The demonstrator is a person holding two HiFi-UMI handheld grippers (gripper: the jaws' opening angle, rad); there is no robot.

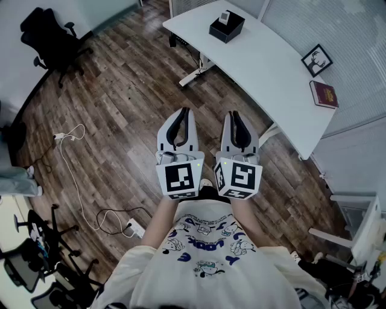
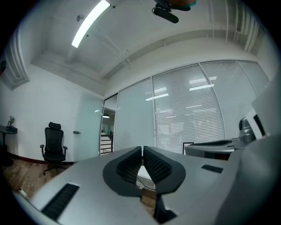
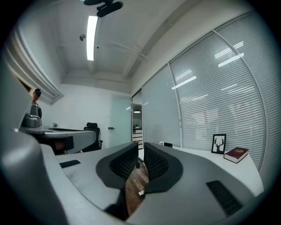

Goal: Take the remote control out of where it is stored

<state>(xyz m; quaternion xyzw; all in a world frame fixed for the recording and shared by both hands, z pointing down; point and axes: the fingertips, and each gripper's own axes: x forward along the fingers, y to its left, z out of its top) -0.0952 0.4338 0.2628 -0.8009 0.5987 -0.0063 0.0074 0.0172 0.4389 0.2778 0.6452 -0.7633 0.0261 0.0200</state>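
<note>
A black open box (image 1: 227, 28) stands on the white curved desk (image 1: 271, 78) at the top of the head view, with a small pale item (image 1: 224, 17) upright in it; I cannot tell what that item is. Both grippers are held side by side at chest height over the wooden floor, well short of the desk. My left gripper (image 1: 183, 114) (image 2: 142, 149) is shut, pads together, nothing between them. My right gripper (image 1: 234, 116) (image 3: 141, 147) is also shut and empty. In the right gripper view the box (image 3: 168, 144) shows small and far off.
On the desk also stand a framed deer picture (image 1: 316, 60) (image 3: 218, 143) and a dark red book (image 1: 324, 95) (image 3: 236, 153). A black office chair (image 1: 51, 36) (image 2: 54, 145) is at the far left. A white cable with a power strip (image 1: 136, 228) lies on the floor.
</note>
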